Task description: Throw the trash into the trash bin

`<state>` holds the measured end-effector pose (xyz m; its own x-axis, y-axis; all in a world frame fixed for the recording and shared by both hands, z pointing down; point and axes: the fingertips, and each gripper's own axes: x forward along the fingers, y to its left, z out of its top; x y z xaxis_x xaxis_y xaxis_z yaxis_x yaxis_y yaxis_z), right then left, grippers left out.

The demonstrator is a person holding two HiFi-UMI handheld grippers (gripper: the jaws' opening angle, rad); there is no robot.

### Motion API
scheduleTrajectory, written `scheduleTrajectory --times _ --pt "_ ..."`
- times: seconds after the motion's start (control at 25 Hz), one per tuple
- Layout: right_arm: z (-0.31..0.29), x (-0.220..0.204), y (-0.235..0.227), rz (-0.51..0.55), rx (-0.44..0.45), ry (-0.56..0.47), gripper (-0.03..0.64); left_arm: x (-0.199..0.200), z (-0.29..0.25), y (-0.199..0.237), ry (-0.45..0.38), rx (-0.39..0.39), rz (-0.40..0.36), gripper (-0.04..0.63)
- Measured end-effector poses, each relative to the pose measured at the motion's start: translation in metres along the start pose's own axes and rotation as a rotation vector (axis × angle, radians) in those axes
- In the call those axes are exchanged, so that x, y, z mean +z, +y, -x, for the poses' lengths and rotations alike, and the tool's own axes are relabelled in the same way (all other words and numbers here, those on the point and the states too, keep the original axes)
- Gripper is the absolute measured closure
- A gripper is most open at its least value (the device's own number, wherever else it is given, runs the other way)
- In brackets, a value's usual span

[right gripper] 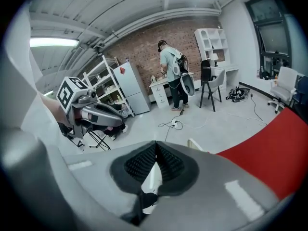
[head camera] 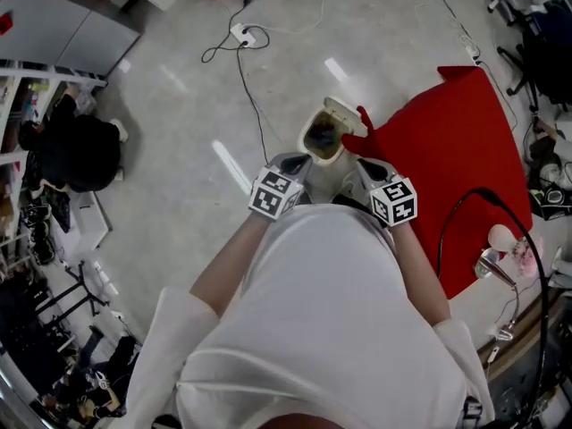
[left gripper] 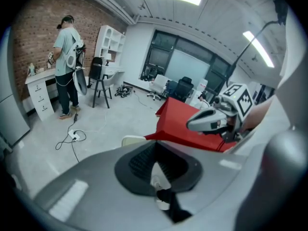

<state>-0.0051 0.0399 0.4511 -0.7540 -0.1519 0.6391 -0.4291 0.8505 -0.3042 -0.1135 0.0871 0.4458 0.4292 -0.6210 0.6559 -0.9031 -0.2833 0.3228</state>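
**Operator:** How are my fingers?

**Spotter:** Your left gripper [left gripper: 155, 144] has its jaws pressed together. The ribbed pads meet along one seam, and I see nothing pinched there. Your right gripper [right gripper: 156, 146] is the same: closed tight, with nothing between the pads.

**Operator:** And the bin?

**Spotter:** The bin [head camera: 323, 137] stands on the floor just ahead of you, in the gap between your two grippers' tips and below them. Neither gripper has hold of it. Its lid is tipped open and its mouth faces up at you. The inside is dark, so I can't tell what lies in there. In your left gripper view, only a pale sliver of its rim shows over the jaws.

**Operator:** What's around it?

**Spotter:** You're over a pale grey, glossy floor [head camera: 179, 88]. A red mat [head camera: 456, 168] spreads to your right, and its near corner reaches the bin's side. Beyond the bin, a power strip [head camera: 243, 34] lies on the floor with a black cable trailing toward you. Farther off, a person [right gripper: 171, 71] stands at a white desk [right gripper: 161, 88] against a brick wall [right gripper: 144, 47], back turned to you. Shelves [right gripper: 108, 88] stand along that side. Office chairs [left gripper: 180, 88] sit by the windows [left gripper: 187, 61].
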Motion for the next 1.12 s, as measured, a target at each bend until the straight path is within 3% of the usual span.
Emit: scheduleTrajectory --times 1.12 --pt "0.011 0.017 -0.019 0.007 -0.036 -0.060 0.615 0.012 -0.003 0.008 -0.027 0.033 -0.031 0.591"
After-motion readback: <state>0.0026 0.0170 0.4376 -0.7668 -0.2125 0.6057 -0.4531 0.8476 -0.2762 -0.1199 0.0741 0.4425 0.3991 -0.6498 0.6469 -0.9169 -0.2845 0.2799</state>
